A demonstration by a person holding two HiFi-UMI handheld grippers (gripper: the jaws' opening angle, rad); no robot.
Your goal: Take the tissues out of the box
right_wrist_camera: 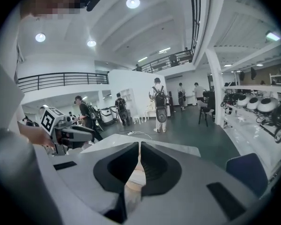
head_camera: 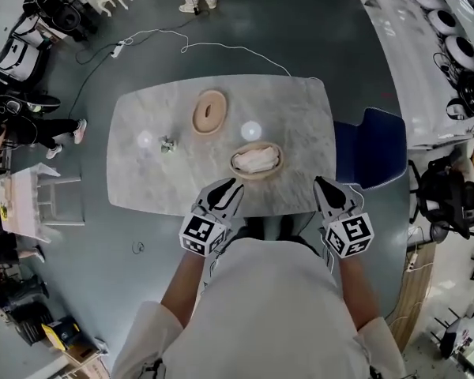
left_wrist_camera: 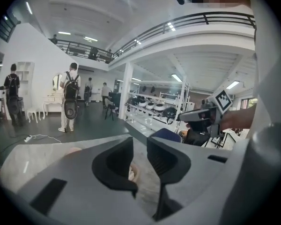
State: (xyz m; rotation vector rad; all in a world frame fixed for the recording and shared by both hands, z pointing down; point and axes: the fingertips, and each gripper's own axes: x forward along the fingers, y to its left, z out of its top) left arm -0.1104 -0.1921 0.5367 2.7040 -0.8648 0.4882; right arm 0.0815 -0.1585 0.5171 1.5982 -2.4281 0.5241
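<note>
Beyond both jaws, tissues [head_camera: 255, 159]

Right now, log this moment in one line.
left gripper: jaws open | right gripper: jaws shut | tissues: in wooden box | lid: off

Table [head_camera: 166, 184] bare before tissue box [head_camera: 257, 176]; path open.

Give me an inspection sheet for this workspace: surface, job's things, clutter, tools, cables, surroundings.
Surface: marble table, two glare spots.
Job's things: oval wooden box, tissues inside.
Clutter: wooden ring beyond the box; small object, too small to identify.
Tools: left tool jaws apart, empty; right tool jaws together, empty.
Cables: white cable on the floor beyond the table.
Surroundings: blue chair at the table's right; people standing farther off.
</note>
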